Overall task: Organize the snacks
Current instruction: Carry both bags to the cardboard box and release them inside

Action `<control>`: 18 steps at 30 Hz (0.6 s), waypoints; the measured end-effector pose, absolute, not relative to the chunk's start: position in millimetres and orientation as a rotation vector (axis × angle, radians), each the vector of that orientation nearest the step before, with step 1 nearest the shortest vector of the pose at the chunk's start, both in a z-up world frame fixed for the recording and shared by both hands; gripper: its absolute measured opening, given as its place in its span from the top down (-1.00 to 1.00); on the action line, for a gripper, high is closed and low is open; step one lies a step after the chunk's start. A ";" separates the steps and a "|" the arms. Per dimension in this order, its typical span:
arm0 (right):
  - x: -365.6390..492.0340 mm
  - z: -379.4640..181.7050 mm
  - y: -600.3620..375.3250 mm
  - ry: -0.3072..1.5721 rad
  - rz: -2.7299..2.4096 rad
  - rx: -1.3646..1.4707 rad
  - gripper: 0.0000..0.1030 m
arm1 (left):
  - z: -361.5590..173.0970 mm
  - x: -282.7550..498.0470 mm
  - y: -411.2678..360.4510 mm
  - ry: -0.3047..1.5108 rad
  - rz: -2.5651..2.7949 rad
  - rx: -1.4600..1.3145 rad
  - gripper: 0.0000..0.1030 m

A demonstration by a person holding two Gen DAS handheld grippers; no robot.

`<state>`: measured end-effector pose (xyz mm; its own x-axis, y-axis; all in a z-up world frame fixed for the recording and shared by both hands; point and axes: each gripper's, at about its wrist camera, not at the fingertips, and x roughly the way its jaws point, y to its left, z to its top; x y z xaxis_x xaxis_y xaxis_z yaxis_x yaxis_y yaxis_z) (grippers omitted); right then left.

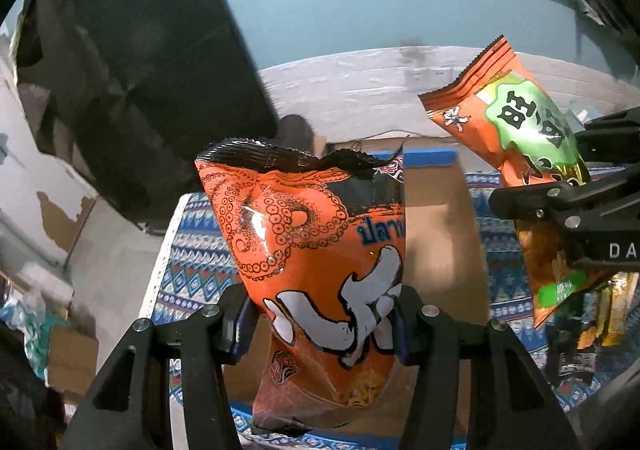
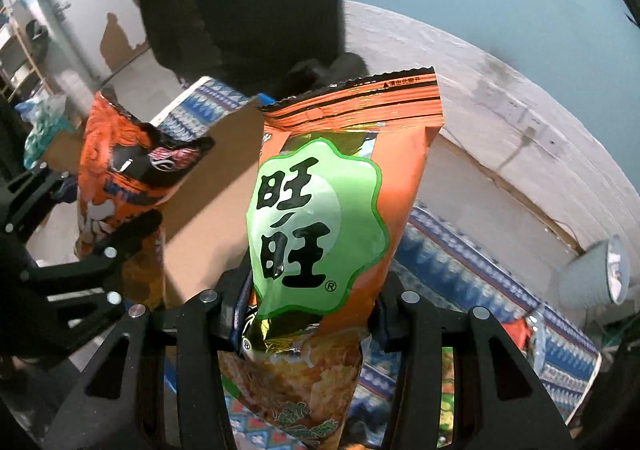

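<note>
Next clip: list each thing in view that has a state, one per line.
Left gripper: shut on octopus snack bag.
Right gripper: shut on green-label snack bag.
Octopus snack bag: sealed, held aloft.
Green-label snack bag: sealed, held aloft.
Cardboard box: open, flap raised, on the patterned cloth.

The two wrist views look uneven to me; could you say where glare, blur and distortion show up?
Left wrist view: glare streaks on the octopus bag; the wall edge bows from the fisheye; the dark chair back is smeared. Right wrist view: sheen on the green-label bag; the patterned tablecloth is motion-blurred; corners are vignetted black.
</note>
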<state>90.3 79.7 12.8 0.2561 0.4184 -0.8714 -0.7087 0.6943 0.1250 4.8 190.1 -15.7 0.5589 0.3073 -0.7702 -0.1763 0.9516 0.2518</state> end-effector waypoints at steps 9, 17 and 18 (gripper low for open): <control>89.6 -3.6 123.4 1.094 0.821 -0.357 0.11 | -28.7 0.8 224.8 0.976 0.347 0.086 -0.07; 91.6 -12.1 141.3 1.116 0.835 -0.351 0.06 | -37.1 2.0 234.0 1.019 0.371 0.053 -0.11; 92.3 -11.7 142.1 1.116 0.833 -0.348 -0.01 | -36.1 0.7 230.8 1.021 0.375 0.055 -0.13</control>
